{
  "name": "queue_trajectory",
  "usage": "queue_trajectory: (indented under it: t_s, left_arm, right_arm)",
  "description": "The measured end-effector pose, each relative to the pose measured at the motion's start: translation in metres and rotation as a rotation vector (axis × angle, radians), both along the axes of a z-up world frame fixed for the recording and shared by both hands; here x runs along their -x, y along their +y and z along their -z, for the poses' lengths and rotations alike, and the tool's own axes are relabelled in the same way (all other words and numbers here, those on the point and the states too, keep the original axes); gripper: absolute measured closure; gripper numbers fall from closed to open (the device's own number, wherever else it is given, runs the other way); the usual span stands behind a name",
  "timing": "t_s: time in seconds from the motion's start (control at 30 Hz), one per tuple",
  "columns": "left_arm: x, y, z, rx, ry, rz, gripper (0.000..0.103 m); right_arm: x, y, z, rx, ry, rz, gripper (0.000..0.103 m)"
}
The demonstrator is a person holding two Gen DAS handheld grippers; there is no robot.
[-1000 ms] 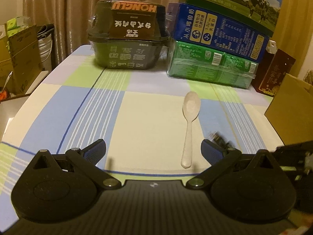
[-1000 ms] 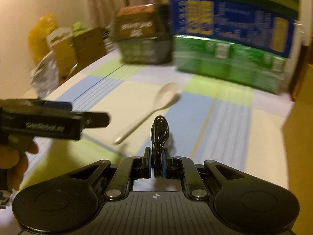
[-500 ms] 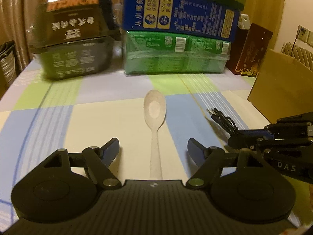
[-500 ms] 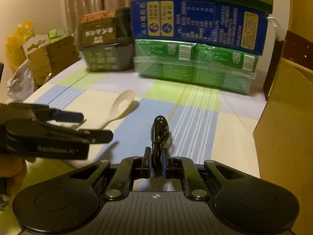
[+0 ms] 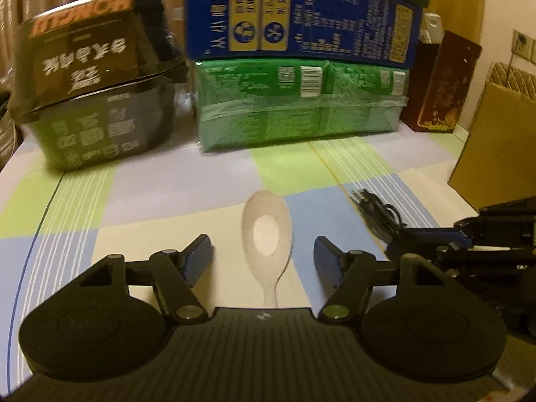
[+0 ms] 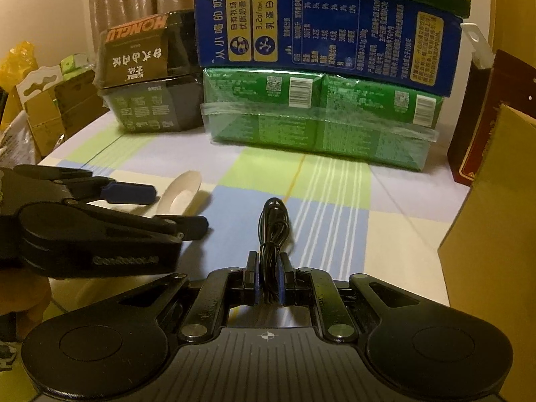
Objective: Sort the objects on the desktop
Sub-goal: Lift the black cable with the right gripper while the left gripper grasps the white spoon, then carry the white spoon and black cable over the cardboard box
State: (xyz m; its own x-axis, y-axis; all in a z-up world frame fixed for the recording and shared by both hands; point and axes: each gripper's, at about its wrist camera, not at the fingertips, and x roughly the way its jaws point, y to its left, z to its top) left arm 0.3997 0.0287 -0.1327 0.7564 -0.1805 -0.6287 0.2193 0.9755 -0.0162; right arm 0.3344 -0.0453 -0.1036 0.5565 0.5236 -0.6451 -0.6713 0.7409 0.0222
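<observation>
A pale plastic spoon lies on the checked tablecloth, bowl pointing away. My left gripper is open, its two fingers on either side of the spoon's bowl and neck, not touching it. The spoon also shows in the right wrist view, partly behind the left gripper. My right gripper is shut on a coiled black cable and holds it just above the cloth. The cable and the right gripper show at the right of the left wrist view.
A black food box stands at the back left. Stacked green and blue milk cartons stand at the back centre. A dark red box and a brown cardboard box are at the right.
My left gripper has moved forward along the spoon, so its fingers now flank the bowl. My right gripper, still holding the cable, has advanced a little toward the cartons.
</observation>
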Motion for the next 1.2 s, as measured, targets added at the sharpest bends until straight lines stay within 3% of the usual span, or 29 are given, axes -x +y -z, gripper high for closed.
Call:
queue_trajectory:
  t_s: [0.1,0.23,0.47,0.83,0.97,1.2]
  left_arm:
    - [-0.003,-0.006,0.001,-0.018,-0.013,0.01,0.05]
    - [-0.005,-0.007,0.0,-0.013,-0.022,-0.01,0.075]
    - [0.016,-0.003,-0.005,0.038,0.006,-0.008,0.076]
    - [0.097,-0.005,-0.02,0.067,0.051,-0.024,0.076]
    - [0.122,-0.013,-0.041,0.046,0.042,-0.021,0.076]
    - [0.171,-0.029,-0.084,0.09,0.038,-0.043,0.076]
  right_arm:
    - [0.0,0.001,0.0,0.001,-0.007,0.001,0.096]
    - [0.001,0.001,0.0,0.005,-0.009,0.003,0.096]
    - [0.012,-0.007,-0.004,-0.004,0.01,0.01,0.096]
    - [0.066,-0.038,-0.04,-0.03,0.031,-0.013,0.096]
    - [0.091,-0.057,-0.062,-0.046,0.031,-0.021,0.096]
    - [0.14,-0.095,-0.105,-0.061,0.004,-0.039,0.096]
